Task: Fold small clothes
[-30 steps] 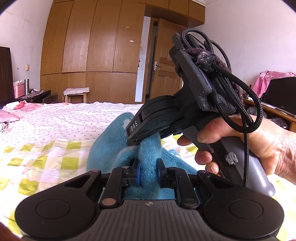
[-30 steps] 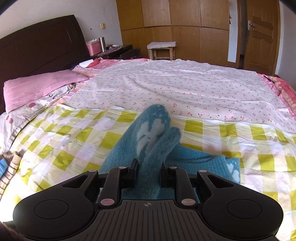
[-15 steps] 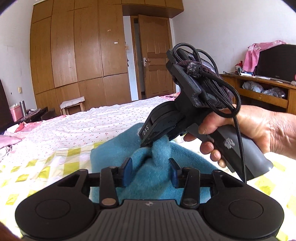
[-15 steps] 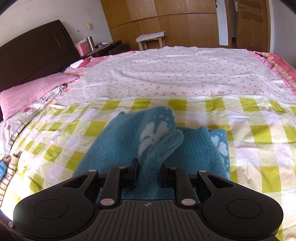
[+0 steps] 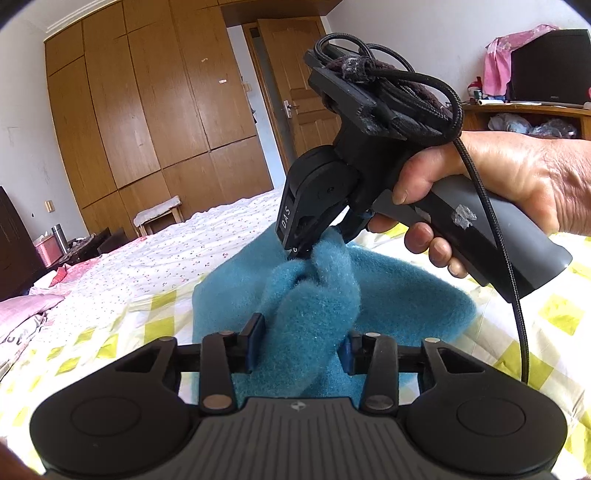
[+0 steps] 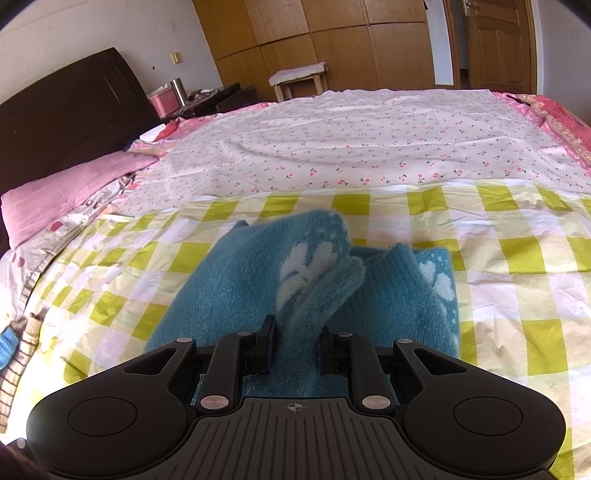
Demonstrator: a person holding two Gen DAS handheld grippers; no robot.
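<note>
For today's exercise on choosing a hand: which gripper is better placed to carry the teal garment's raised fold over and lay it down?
Probably the right gripper: it is shut on the teal garment. The left gripper is closing, its blue pads not clearly pressing the cloth.

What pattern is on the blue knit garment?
White heart shapes on the blue knit garment, clearest in the right wrist view.

I see a bright bedroom with white walls (image 6: pixel 92 22). A tall wooden wardrobe (image 5: pixel 147 103) covers the far wall, beside a wooden door (image 5: pixel 295 85). The bed (image 6: pixel 351 140) has a dark headboard (image 6: pixel 66 110), a pink pillow (image 6: pixel 66 192) and 1 small stool (image 6: pixel 299 77) behind it.
</note>
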